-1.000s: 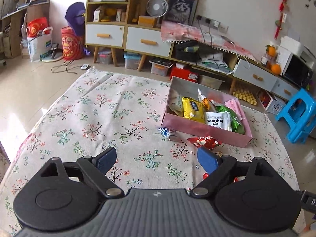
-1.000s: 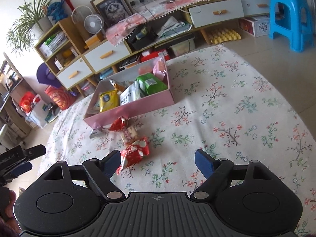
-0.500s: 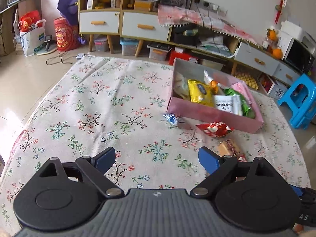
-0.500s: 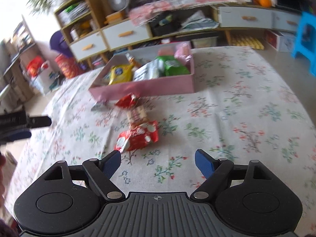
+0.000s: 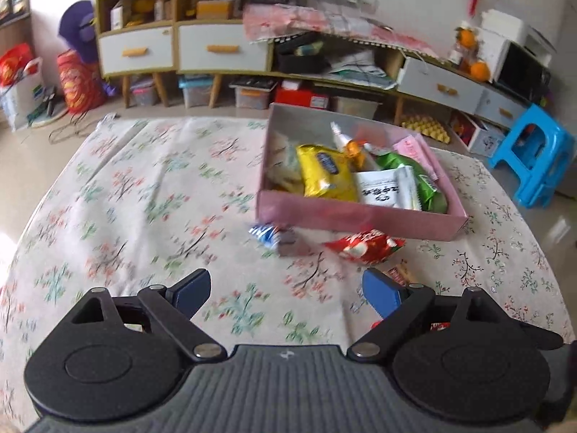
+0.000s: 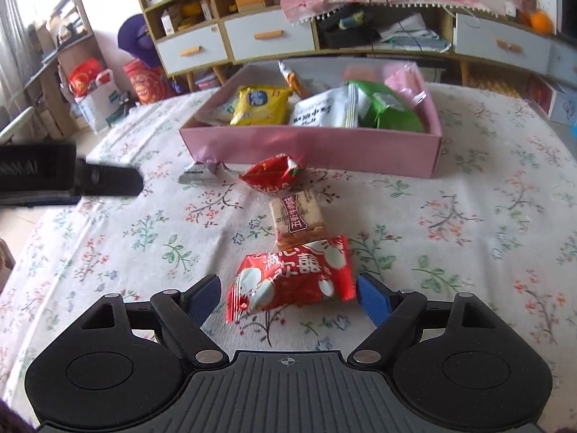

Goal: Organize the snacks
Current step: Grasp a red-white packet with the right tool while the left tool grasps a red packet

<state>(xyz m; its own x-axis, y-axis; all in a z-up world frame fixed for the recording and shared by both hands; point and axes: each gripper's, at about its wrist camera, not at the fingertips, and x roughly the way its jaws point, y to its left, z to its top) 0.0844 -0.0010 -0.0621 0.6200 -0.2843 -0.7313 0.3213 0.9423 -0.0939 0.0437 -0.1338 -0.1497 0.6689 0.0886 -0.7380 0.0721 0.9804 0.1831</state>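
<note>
A pink box on the flowered tablecloth holds yellow, white and green snack packets. In front of it lie a small blue-and-white packet, a crumpled red packet, a brown biscuit packet and a larger red packet with white circles. My right gripper is open, and that larger red packet lies between its blue pads without touching them. My left gripper is open over bare cloth, short of the blue-and-white packet. It also shows at the left edge of the right wrist view.
The tablecloth covers a round table whose edge curves off on both sides. Behind it stand low cabinets with drawers, storage bins on the floor and a blue plastic stool at the right.
Both grippers moved forward and down toward the loose snacks. The right one rolled level and now has the larger red packet between its fingers. The jaws look equally wide.
</note>
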